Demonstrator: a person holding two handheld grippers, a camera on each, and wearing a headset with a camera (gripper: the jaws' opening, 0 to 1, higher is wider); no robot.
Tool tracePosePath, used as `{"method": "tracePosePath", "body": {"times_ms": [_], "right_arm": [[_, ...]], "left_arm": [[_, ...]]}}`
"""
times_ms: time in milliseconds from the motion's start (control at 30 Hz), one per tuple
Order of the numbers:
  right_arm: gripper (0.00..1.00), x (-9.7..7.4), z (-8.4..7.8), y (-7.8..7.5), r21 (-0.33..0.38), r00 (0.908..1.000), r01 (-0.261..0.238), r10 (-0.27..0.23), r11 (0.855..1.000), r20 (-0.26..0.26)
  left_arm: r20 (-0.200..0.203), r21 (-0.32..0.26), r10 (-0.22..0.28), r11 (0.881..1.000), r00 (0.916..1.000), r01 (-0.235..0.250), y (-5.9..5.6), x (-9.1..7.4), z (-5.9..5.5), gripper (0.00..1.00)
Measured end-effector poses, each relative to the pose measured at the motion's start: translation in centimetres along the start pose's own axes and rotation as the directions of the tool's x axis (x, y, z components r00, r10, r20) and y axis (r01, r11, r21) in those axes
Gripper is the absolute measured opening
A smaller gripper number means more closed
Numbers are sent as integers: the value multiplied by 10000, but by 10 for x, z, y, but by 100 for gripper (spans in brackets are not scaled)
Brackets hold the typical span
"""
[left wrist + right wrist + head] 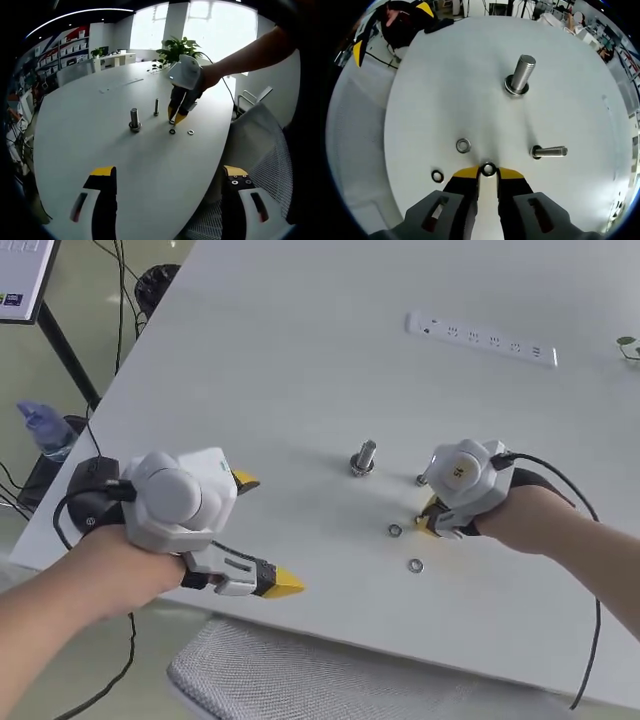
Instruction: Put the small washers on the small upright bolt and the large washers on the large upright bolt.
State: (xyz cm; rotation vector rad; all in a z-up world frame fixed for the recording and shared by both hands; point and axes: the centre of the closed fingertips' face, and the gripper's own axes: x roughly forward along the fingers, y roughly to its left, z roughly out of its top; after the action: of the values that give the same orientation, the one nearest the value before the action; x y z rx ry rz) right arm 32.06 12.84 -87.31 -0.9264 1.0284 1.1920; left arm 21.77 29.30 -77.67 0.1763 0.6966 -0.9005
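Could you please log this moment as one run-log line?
right gripper: shut on washer, at table | left gripper: open, empty | loose washers: two | large bolt, small bolt: upright

Right tongs point(488, 173) pinching a small washer point(488, 164) between yellow tips on the white tabletop point(430, 90), second washer point(459, 146) just beside, third washer point(434, 176) farther left, large bolt point(521, 74) ahead, small bolt point(551, 151) at right.
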Motion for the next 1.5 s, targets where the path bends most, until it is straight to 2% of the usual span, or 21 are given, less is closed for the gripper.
{"method": "tracePosePath", "body": {"times_ms": [167,267,333,500,700,833,1200,1500], "right_arm": [[14,3,-3,-4,54,9978,-50,54,10000,-657],[13,5,-4,-6,-243,9940,-75,48,9997,-1097],[13,5,-4,-7,-397,9933,-60,14,9992,-1157],[11,5,-6,-10,226,9983,-64,77,9997,-573],[11,6,-5,-9,151,9985,-66,74,9999,-547],[12,4,-7,-13,466,9991,-45,64,9989,-421],[11,-9,-4,-17,690,9998,90,-78,9976,-185],[12,-24,-8,-12,1104,9997,21,5,9939,-233]], "left_arm": [[-19,2,-11,10000,10000,11,1,0,-1,85],[-5,27,-38,10000,10000,38,0,0,0,84],[-39,46,-54,10000,10000,55,0,1,0,84],[24,57,-61,10000,10000,61,-2,1,3,83],[-67,63,-62,10000,10000,63,-3,1,0,82],[-111,61,-50,10000,9999,51,-4,0,-1,82],[37,94,34,10000,10000,-34,-4,0,5,83],[-193,197,65,9998,9998,-62,-5,1,2,81]]}}
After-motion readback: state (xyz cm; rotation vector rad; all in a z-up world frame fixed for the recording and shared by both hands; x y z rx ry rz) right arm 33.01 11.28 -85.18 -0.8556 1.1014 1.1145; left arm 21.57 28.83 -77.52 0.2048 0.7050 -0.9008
